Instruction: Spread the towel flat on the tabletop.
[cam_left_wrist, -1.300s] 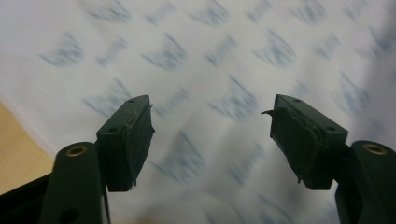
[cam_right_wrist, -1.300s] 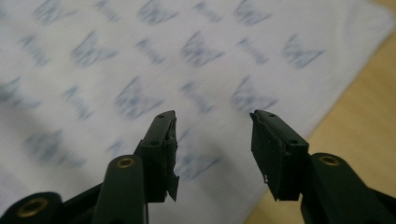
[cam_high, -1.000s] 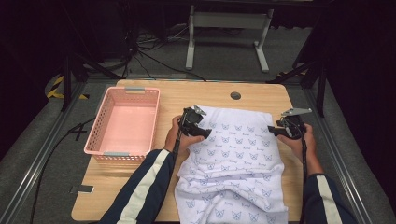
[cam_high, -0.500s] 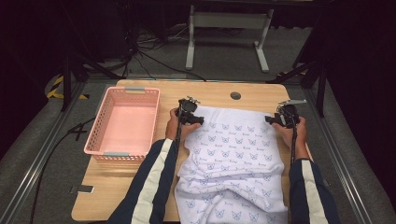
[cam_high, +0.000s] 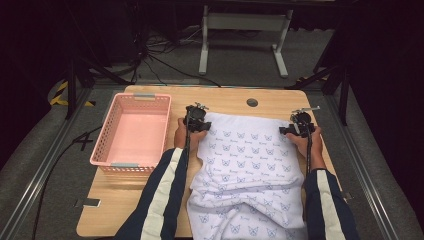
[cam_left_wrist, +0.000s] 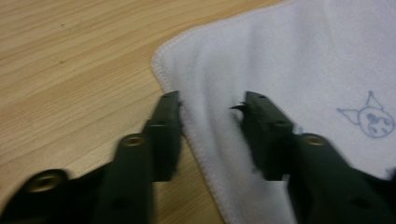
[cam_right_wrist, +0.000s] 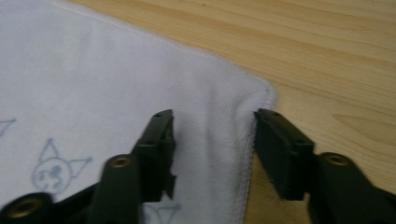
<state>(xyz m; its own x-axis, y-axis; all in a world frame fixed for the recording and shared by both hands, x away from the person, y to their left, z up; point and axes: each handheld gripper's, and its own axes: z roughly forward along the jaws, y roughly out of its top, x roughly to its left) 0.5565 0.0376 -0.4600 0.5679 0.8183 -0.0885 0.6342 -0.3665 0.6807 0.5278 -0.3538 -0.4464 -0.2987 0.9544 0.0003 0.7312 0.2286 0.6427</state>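
A white towel (cam_high: 250, 165) printed with small blue cat faces lies spread on the wooden table (cam_high: 150, 210), its near part bunched and wrinkled at the table's front. My left gripper (cam_high: 196, 116) sits at the towel's far left corner, open, its jaws straddling the stitched hem (cam_left_wrist: 205, 154). My right gripper (cam_high: 300, 125) is at the far right corner, open as well, with the towel's edge (cam_right_wrist: 250, 154) lying between its jaws. The towel's corner (cam_right_wrist: 268, 91) lies flat just beyond the right jaws. The person's hands and striped sleeves reach in from the bottom.
An empty pink plastic basket (cam_high: 132, 131) stands on the table's left side, beside the left forearm. A small round hole (cam_high: 252, 102) marks the table's far edge. Bare wood (cam_left_wrist: 70, 56) lies beyond both towel corners.
Both grippers have moved away from the person, drawing the towel's far edge toward the table's back. The towel lies flatter and more stretched.
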